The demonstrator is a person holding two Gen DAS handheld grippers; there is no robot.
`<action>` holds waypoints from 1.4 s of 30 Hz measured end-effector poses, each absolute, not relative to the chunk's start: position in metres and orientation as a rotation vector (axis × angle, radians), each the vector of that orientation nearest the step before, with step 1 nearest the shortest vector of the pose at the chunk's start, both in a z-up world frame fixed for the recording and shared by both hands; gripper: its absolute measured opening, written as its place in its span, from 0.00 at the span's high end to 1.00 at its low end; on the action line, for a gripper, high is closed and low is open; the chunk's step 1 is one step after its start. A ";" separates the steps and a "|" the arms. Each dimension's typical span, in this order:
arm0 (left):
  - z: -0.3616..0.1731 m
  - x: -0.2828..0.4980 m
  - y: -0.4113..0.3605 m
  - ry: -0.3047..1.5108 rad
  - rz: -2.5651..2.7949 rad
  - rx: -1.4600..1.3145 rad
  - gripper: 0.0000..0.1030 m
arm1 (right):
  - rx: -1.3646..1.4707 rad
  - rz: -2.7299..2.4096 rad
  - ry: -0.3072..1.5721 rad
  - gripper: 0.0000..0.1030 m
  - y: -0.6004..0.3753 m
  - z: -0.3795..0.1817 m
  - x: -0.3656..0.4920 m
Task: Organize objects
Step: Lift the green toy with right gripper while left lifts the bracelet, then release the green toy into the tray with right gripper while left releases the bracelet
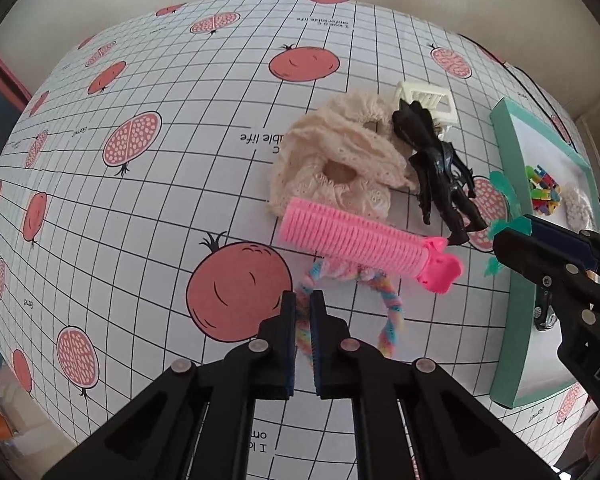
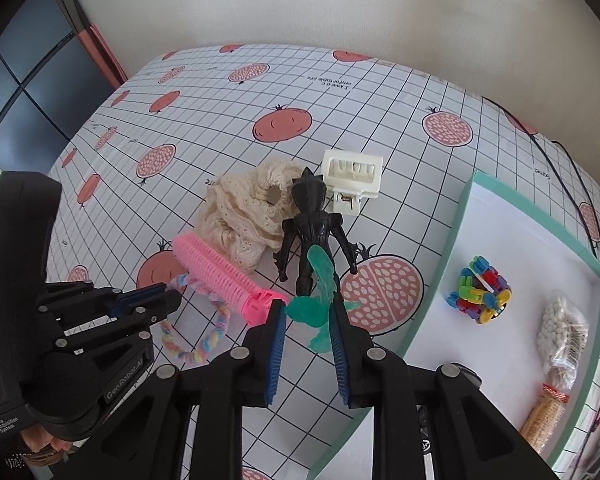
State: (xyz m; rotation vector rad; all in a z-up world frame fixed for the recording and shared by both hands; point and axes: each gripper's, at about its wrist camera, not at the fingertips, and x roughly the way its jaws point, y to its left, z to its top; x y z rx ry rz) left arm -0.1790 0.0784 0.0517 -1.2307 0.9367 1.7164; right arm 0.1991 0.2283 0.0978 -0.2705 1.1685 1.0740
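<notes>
Left gripper: the two jaws are closed tight on one strand of the rainbow braided loop, low over the tablecloth.
Right gripper: the jaws stand a little apart with the green translucent toy between them; the toy seems to be held, but I cannot tell how firmly.
Rainbow braided loop: it lies on the cloth, partly under the pink hair roller.
Pink hair roller: it lies across the cloth, its far end touching the cream lace scrunchie.
Cream lace scrunchie: in a heap near the middle of the table, just beside the black figure.
Black figure: it lies flat between the scrunchie and the tray, its head touching the white hair claw.
Green translucent toy: in the right wrist view it overlaps the legs of the black figure.
Mint tray: at the right side of the table; inside are a ball of colourful plastic pieces, a bag of white beads and a small toy car.
</notes>
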 end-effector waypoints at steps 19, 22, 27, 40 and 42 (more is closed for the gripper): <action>0.094 -0.168 0.069 0.809 1.738 -1.112 0.94 | -0.198 1.039 1.084 0.77 0.205 0.127 0.203; 0.098 -0.158 0.071 0.795 1.720 -1.106 0.94 | -0.195 1.026 1.091 0.77 0.200 0.124 0.206; 0.102 -0.135 0.081 0.785 1.677 -1.075 0.94 | -0.180 0.990 1.096 0.77 0.181 0.120 0.216; 0.095 -0.036 0.106 0.830 1.505 -0.997 0.94 | -0.105 0.838 1.121 0.77 0.107 0.102 0.255; 0.091 -0.021 0.108 0.849 1.482 -0.983 0.94 | -0.094 0.817 1.125 0.77 0.095 0.099 0.261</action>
